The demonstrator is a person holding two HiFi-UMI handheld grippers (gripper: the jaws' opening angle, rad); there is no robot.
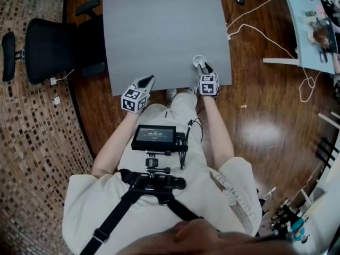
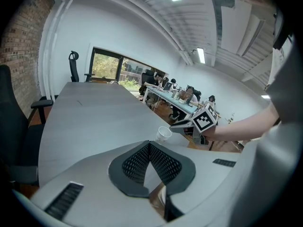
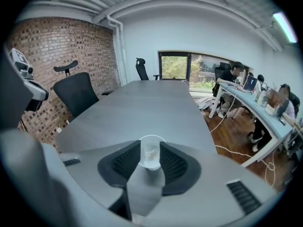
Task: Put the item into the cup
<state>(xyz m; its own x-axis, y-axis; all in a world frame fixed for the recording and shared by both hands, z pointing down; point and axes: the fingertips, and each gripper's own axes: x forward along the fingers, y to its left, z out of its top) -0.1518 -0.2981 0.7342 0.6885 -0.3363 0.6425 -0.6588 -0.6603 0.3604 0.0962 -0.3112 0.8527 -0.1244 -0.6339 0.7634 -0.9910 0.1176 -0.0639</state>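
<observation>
A clear plastic cup (image 1: 199, 61) stands upright near the front right corner of the grey table (image 1: 159, 25). My right gripper (image 1: 203, 67) is right behind it, jaws open. In the right gripper view the cup (image 3: 151, 156) stands between the two dark pads (image 3: 173, 167), and a small pale item shows through its wall. My left gripper (image 1: 149, 78) hovers at the table's front edge, left of the cup, shut with nothing in it. The left gripper view shows its pads meeting at the tip (image 2: 149, 144), with the cup (image 2: 163, 134) and the right gripper (image 2: 176, 125) beyond.
A black office chair (image 1: 48, 47) stands at the table's left. White cables (image 1: 265, 31) trail over the wooden floor to the right, toward another desk (image 1: 311, 36). A small screen on a chest rig (image 1: 154, 137) hangs below the grippers.
</observation>
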